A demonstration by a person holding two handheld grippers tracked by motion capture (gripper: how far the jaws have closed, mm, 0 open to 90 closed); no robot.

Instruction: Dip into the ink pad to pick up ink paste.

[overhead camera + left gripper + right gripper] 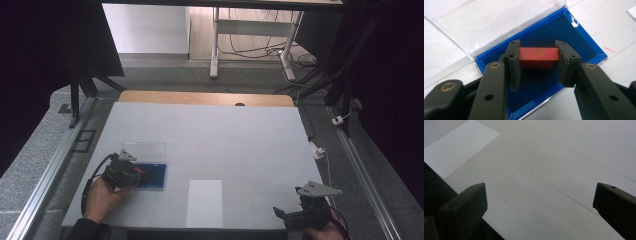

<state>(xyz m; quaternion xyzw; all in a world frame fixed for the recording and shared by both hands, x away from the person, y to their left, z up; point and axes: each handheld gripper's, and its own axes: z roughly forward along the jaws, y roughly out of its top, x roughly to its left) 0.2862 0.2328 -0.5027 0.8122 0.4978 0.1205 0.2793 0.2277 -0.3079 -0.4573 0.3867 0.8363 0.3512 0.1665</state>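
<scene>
1. Now my left gripper [537,65] clamps the red block [538,58] over the blue case [584,47]; I'd keep it level.
2. My right gripper [540,202] hangs wide open above the table [564,157].

This looks like a lab or recording workspace. A white-topped table [210,135] stands inside a frame of black metal struts [80,92] hung with dark curtains at 9 and 3 o'clock. Silver aluminium rails [45,175] run along its sides over grey carpet [30,150]. At 12 o'clock, loose cables [260,50] lie under a white-legged desk [250,30].
</scene>
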